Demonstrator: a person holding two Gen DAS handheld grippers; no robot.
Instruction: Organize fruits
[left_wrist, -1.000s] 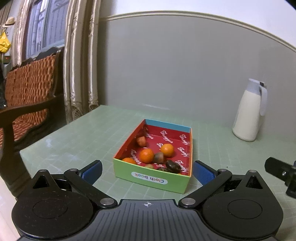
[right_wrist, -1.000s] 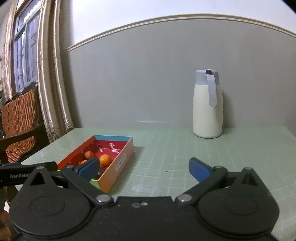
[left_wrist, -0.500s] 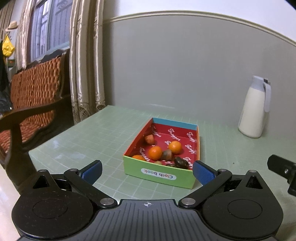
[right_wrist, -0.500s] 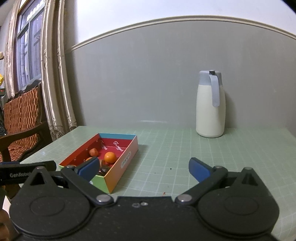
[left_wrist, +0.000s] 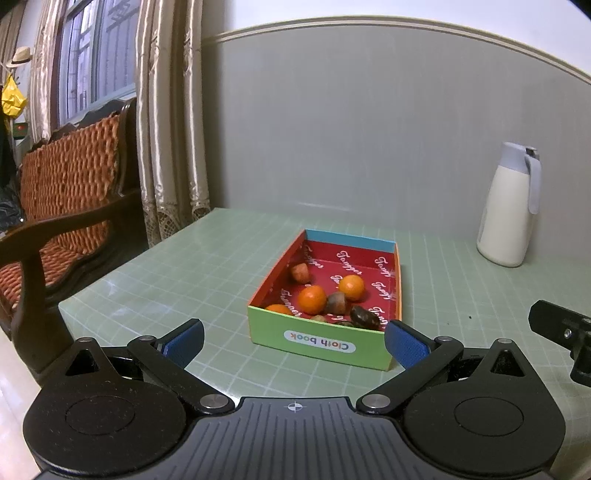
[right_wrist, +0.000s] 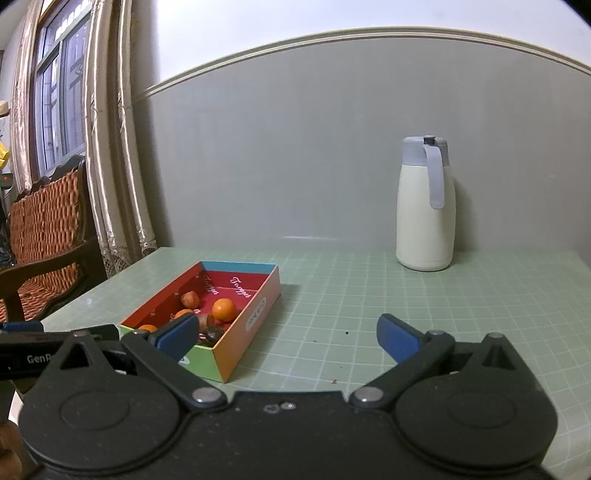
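Note:
A colourful cardboard box (left_wrist: 321, 343) marked "Cloth book" sits on the green gridded table (left_wrist: 184, 266). Inside it lie several small fruits: orange ones (left_wrist: 312, 299) (left_wrist: 351, 287) and brownish ones (left_wrist: 336, 302) (left_wrist: 300, 272). My left gripper (left_wrist: 293, 338) is open and empty, just short of the box's near wall. My right gripper (right_wrist: 286, 334) is open and empty, to the right of the box (right_wrist: 255, 321); its left finger overlaps the box's near corner in that view. Fruits (right_wrist: 224, 308) show there too.
A white thermos jug with a grey-blue lid (left_wrist: 511, 206) (right_wrist: 424, 206) stands at the back right by the wall. A wooden chair with orange cushions (left_wrist: 62, 206) and curtains (left_wrist: 170, 122) are left of the table. The table's left edge is near.
Both grippers have drawn back and swung left, so the box now sits farther away and more to the right in both views. Both stay open and empty.

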